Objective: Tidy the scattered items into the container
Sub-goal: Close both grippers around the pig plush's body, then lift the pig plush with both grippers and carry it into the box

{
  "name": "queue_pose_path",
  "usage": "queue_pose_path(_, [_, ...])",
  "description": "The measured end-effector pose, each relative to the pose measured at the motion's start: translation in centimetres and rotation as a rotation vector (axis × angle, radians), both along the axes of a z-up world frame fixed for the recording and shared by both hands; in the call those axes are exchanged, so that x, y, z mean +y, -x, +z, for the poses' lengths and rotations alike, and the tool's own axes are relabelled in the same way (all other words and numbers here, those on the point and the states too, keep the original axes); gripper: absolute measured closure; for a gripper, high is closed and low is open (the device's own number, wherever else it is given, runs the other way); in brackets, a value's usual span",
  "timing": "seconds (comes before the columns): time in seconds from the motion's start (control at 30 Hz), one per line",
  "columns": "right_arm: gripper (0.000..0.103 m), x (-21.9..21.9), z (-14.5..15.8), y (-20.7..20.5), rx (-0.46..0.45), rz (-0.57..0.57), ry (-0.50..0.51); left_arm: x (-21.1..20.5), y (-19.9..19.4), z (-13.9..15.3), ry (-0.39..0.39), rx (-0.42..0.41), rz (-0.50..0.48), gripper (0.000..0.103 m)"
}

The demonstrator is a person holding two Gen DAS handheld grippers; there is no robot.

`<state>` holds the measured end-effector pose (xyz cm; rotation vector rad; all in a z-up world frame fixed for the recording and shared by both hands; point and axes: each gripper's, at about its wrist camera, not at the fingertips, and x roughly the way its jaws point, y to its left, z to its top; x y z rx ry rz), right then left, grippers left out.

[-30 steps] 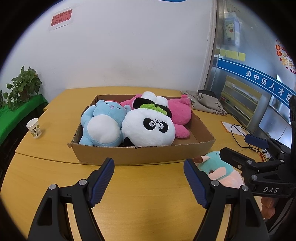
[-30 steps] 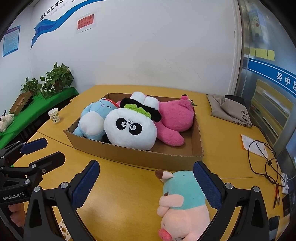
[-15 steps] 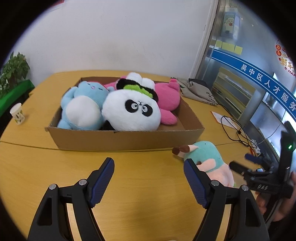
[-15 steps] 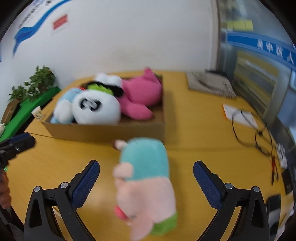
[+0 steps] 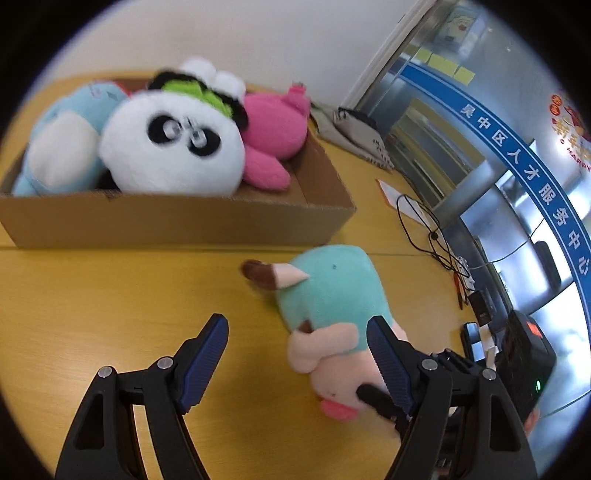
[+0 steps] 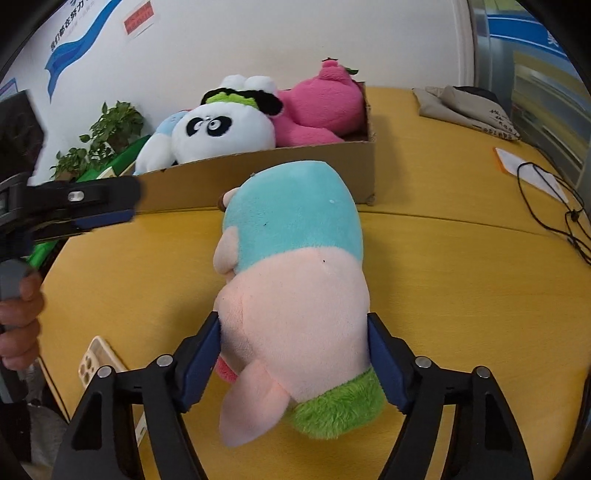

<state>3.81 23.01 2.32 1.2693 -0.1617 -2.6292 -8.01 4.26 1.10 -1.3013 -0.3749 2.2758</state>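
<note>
Two grippers frame one plush toy lying on the yellow bench (image 6: 443, 258). Right gripper (image 6: 295, 354): its jaws straddle the pink lower body of the pig plush (image 6: 295, 280), both blue pads (image 6: 202, 354) touching or nearly touching the fabric on either side; whether they press into it cannot be told. The plush lies on its side on the bench, teal hood toward the far side, green tuft nearest the camera, a pink limb trailing to the near left.

Left gripper (image 5: 297, 356): jaws spread wide and empty, held above bare bench just left of the plush (image 5: 332, 295); its right pad (image 5: 388, 362) overlaps the toy's pink face in this view, though contact cannot be judged. Part of the right gripper shows behind that pad, at the toy's near end. In the right wrist view the left gripper (image 6: 92, 210) enters from the left edge, its handle held by a hand (image 6: 18, 325).

Beyond the plush, on the far side, stands the cardboard box (image 6: 258, 181), its near wall just past the teal hood. Inside, left to right: a blue plush (image 5: 62, 136), a panda plush (image 5: 173, 147) with a green tuft on its head, and a pink plush (image 5: 277, 129); a white toy (image 5: 210, 74) rests behind the panda.

On the bench to the right: a folded grey cloth bag (image 6: 469, 107), a sheet of paper (image 6: 524, 170) and a black cable (image 6: 554, 218). A phone (image 6: 98, 360) lies at the near left edge. Potted plants (image 6: 107, 136) stand at far left, against the white wall (image 6: 295, 33).
</note>
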Motion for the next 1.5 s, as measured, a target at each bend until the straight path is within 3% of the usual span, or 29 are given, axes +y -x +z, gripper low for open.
queue_pose_path(0.1, [0.026, -1.3, 0.0, -0.7, 0.014, 0.05, -0.01, 1.6, 0.6, -1.2, -0.058, -0.046, -0.04, 0.026])
queue_pose_path(0.2, [0.027, -2.7, -0.1, -1.3, 0.022, 0.112, -0.009, 2.4, 1.0, -1.8, -0.02, -0.041, -0.022, 0.025])
queue_pose_path(0.4, [0.029, -3.4, -0.1, -1.9, 0.051, 0.133, -0.032, 1.9, 1.9, -2.6, -0.003, -0.063, -0.006, 0.026])
queue_pose_path(0.57, [0.032, -3.2, -0.2, -1.5, 0.048, 0.13, -0.017, 2.4, 2.2, -2.3, 0.032, -0.06, -0.035, 0.043])
queue_pose_path(0.63, [0.034, -3.1, 0.1, -1.3, 0.045, 0.129, -0.012, 2.3, 2.1, -1.4, 0.04, -0.057, -0.037, 0.049])
queue_pose_path(0.77, [0.037, -3.2, 1.2, -1.1, 0.078, 0.127, -0.023, 2.7, 1.5, 2.5, 0.078, 0.049, -0.049, 0.051])
queue_pose_path(0.9, [0.037, -3.2, 4.4, -0.2, 0.154, 0.129, -0.022, 2.5, 2.2, 6.9, 0.078, 0.152, -0.055, 0.051])
queue_pose_path(1.1, [0.037, -2.6, 10.3, 3.7, 0.283, 0.133, -0.057, 3.1, 6.4, 13.9, 0.11, 0.324, -0.089, 0.051])
queue_pose_path(1.2, [0.037, -2.3, 12.9, 6.9, 0.351, 0.122, -0.059, 3.5, 9.2, 16.0, 0.14, 0.397, -0.092, 0.051])
queue_pose_path(1.33, [0.037, -1.8, 13.5, 12.2, 0.39, 0.102, -0.025, 3.4, 14.3, 15.7, 0.168, 0.396, -0.073, 0.051])
queue_pose_path(1.5, [0.037, -1.2, 10.2, 17.9, 0.382, 0.092, 0.001, 3.8, 20.0, 11.8, 0.184, 0.307, -0.068, 0.051])
